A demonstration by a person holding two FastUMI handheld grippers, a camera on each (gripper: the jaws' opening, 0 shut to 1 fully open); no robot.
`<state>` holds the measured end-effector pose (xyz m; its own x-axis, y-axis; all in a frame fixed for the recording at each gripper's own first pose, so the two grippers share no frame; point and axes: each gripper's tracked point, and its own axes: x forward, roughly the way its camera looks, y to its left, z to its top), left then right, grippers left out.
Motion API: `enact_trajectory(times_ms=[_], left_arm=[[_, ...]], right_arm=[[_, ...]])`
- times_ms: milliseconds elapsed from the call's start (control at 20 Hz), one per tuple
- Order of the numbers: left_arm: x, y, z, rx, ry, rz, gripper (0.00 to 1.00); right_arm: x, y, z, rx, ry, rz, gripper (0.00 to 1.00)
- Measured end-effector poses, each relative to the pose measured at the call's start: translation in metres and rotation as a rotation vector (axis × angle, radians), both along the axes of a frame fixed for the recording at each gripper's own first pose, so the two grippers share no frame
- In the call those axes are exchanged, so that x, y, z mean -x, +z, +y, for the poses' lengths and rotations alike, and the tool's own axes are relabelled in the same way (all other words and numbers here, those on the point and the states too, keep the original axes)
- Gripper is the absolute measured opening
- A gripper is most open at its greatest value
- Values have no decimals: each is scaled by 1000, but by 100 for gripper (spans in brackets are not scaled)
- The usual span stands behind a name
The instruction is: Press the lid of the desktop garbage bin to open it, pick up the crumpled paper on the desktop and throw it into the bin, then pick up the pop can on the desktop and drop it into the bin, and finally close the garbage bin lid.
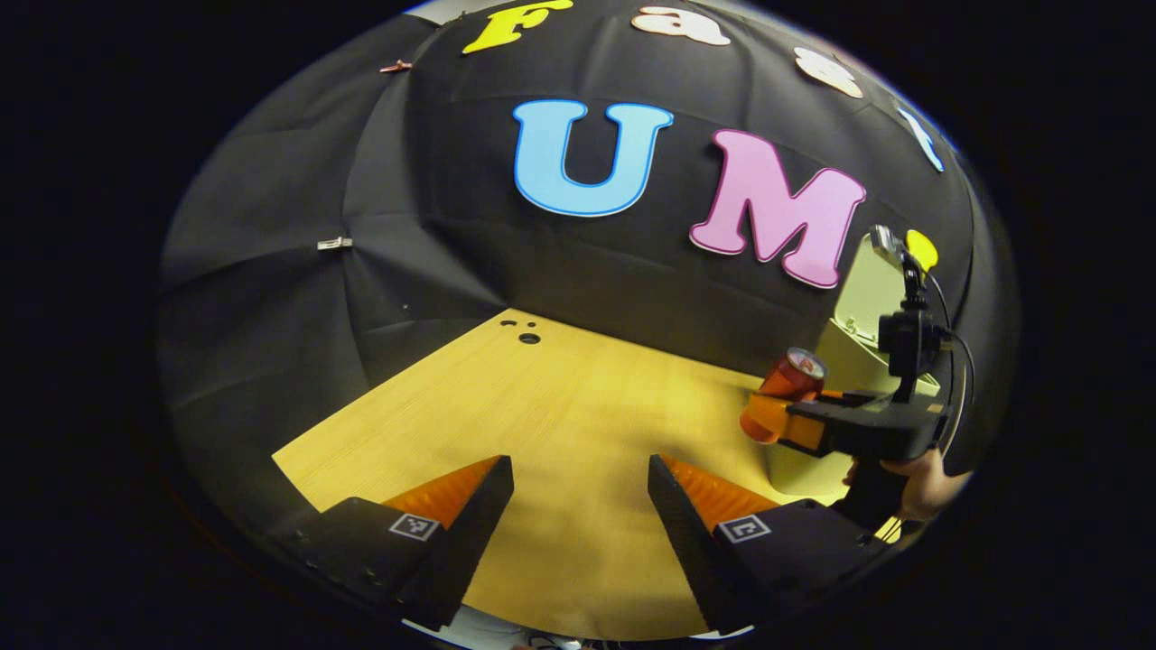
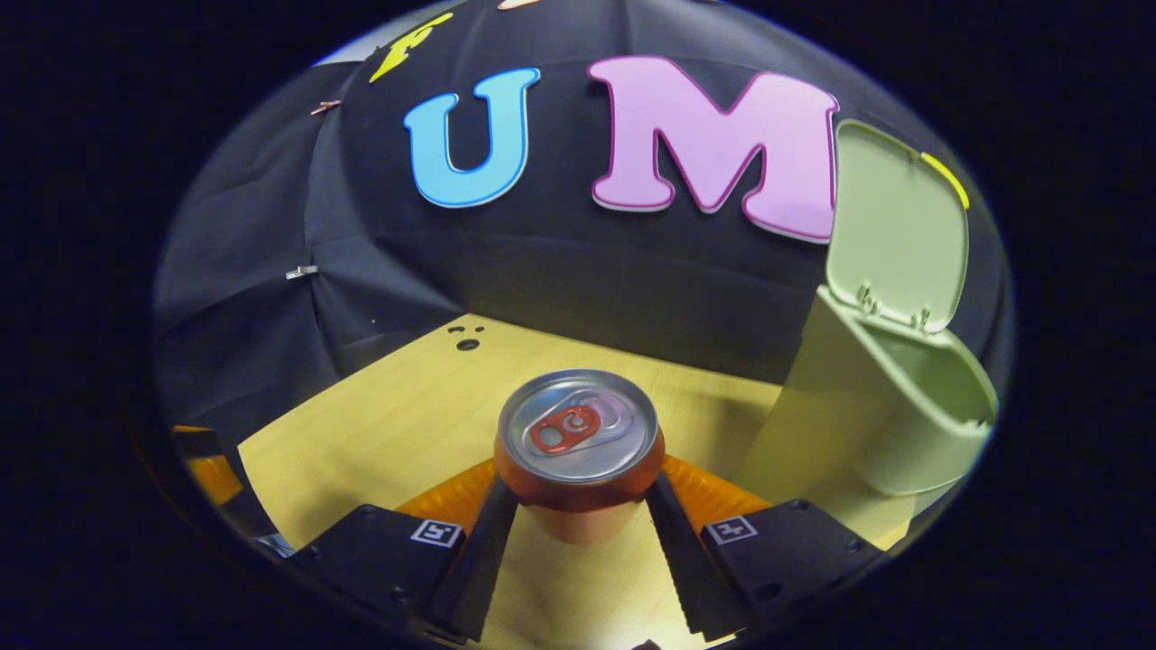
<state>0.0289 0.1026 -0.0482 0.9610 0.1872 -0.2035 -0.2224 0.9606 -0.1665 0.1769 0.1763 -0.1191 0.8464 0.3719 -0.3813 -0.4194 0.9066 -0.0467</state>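
right claw (image 2: 578,506) clamps an upright pop can (image 2: 578,442) above the wooden worktop (image 2: 388,424), open-lidded bin (image 2: 894,424) to its right; left claw (image 1: 578,506) gapes, holding nothing.

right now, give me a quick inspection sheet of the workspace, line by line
surface: light wood desktop, bare, with small holes near its far corner
job's things: pop can upright, lifted off the desktop; green garbage bin standing at right with its lid up; crumpled paper not seen on the desktop
clutter: nothing seen
grippers: right gripper has both fingers pressed on the pop can's sides; left gripper open, nothing between its fingers
cables: black cable looping off the right gripper's camera mount
surroundings: black cloth wall held with clips
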Motion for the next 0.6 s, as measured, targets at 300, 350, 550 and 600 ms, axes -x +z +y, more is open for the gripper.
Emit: enact_trajectory(times_ms=[300, 350, 550, 600], left_arm=[[9, -2, 5, -23, -82, -26, 96], [10, -3, 8, -16, -86, -30, 96], [18, 0, 19, -21, -71, -49, 96], [20, 1, 18, -34, -72, -54, 96]], right_arm=[[7, 82, -17, -38, -110, -87, 82], [9, 94, -21, -42, -125, -101, 82], [13, 132, -42, -35, -171, -132, 81], [11, 141, -49, -34, -180, -141, 82]])
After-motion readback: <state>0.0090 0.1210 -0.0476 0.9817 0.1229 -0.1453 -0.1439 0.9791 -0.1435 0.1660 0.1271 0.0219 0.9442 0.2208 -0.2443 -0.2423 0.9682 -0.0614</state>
